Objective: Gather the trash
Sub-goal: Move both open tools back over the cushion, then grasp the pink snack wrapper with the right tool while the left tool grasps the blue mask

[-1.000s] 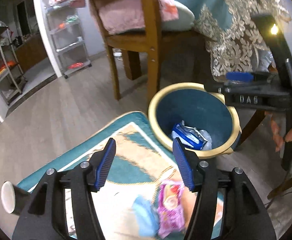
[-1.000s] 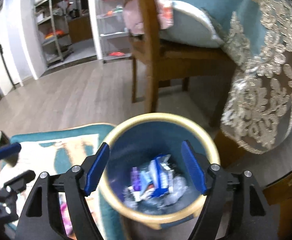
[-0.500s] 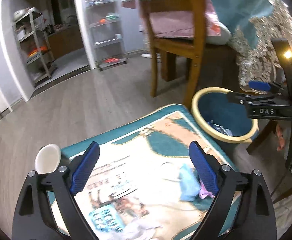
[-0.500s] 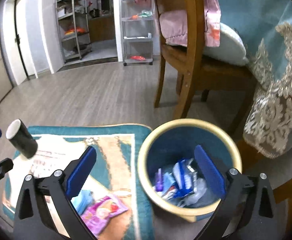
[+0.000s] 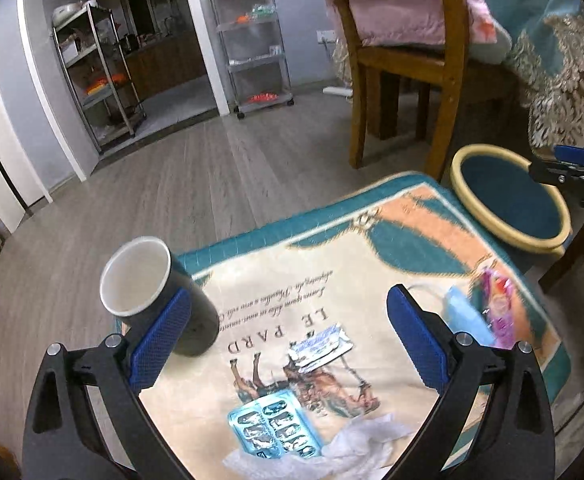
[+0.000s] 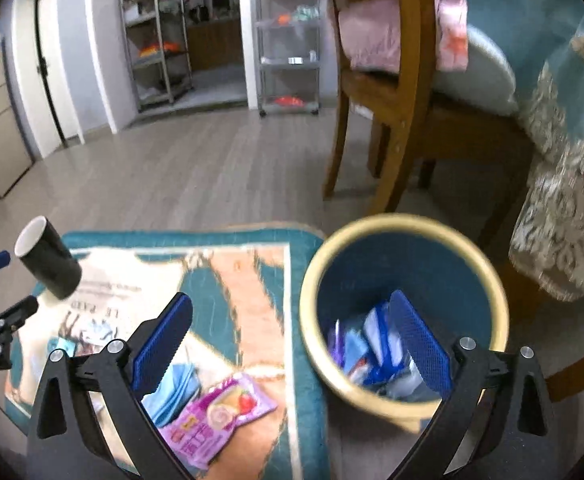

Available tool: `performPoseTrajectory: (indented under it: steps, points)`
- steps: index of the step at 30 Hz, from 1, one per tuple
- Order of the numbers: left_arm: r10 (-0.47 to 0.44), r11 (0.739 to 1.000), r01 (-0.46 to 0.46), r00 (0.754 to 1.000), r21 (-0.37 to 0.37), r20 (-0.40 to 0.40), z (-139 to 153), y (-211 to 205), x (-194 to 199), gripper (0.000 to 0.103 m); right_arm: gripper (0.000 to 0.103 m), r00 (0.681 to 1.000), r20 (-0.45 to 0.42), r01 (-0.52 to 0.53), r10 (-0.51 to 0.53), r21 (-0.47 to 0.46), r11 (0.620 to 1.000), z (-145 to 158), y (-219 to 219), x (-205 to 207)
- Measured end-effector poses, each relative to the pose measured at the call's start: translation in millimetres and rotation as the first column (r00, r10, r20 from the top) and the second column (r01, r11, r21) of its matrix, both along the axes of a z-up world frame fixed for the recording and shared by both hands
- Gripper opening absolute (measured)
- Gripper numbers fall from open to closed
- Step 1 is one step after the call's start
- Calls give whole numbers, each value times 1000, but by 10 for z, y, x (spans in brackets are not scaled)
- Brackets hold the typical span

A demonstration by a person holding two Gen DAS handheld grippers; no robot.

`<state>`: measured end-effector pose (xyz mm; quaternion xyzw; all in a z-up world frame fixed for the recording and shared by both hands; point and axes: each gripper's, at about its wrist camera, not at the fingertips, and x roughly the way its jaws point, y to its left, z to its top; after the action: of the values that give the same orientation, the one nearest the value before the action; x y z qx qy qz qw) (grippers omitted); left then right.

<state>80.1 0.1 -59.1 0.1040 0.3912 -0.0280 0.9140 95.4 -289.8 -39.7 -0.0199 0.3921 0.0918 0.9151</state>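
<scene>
Your left gripper (image 5: 287, 336) has jaws wide apart and nothing between them, hovering over the rug (image 5: 392, 240). Black paper cup (image 5: 159, 296) lies tipped at the rug's left edge, just beside your left finger pad. Mid-rug: small foil wrapper (image 5: 320, 346), then a blue blister pack (image 5: 273, 426) on crumpled clear plastic (image 5: 356, 438) at the near edge. Toward the right edge: blue packet (image 5: 462, 314) touching a pink snack wrapper (image 5: 498, 304). Trash bin (image 6: 396, 232) stands on the floor just off the rug's right edge, wrappers inside. Your right gripper (image 6: 292, 344) is over the bin's near-left rim, jaws wide apart, holding nothing. Wooden chair (image 6: 392, 100) behind bin.
</scene>
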Motion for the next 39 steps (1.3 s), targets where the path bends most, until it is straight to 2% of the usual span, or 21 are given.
performPoseTrajectory:
  steps: [7, 15, 21, 23, 26, 28, 29, 31, 34, 39]
  points:
    - [28, 1000, -27, 995, 9, -93, -299, 4, 95, 97, 98, 996, -84, -43, 41, -25, 999, -228, 177, -26]
    - [17, 1000, -16, 994, 16, -112, -373, -48, 139, 97, 95, 979, -166, -134, 117, -98, 986, -562, 370, -111]
    - [11, 1000, -9, 992, 18, -123, -427, -102, 196, 97, 89, 966, -232, -145, 117, -109, 983, -792, 462, -123]
    - [9, 1000, -6, 992, 18, -128, -447, -120, 206, 97, 83, 956, -267, -156, 120, -119, 980, -878, 508, -131]
    - [10, 1000, -7, 991, 16, -136, -479, -111, 220, 97, 69, 938, -327, -169, 117, -136, 976, -1020, 541, -131]
    - [12, 1000, -9, 990, 22, -143, -508, -99, 230, 97, 50, 925, -363, -168, 113, -123, 978, -1084, 520, -126]
    - [14, 1000, -10, 989, 26, -148, -526, -93, 236, 97, 45, 921, -373, -168, 114, -116, 979, -1099, 510, -122]
    - [18, 1000, -14, 988, 27, -156, -551, -76, 252, 97, 23, 918, -378, -172, 122, -102, 980, -1088, 502, -112]
    - [26, 999, -22, 986, 23, -163, -583, -53, 272, 97, 12, 927, -355, -168, 122, -100, 981, -1020, 478, -97]
    - [42, 999, -41, 984, 6, -171, -618, -26, 305, 97, 11, 953, -275, -157, 129, -85, 984, -776, 419, -24]
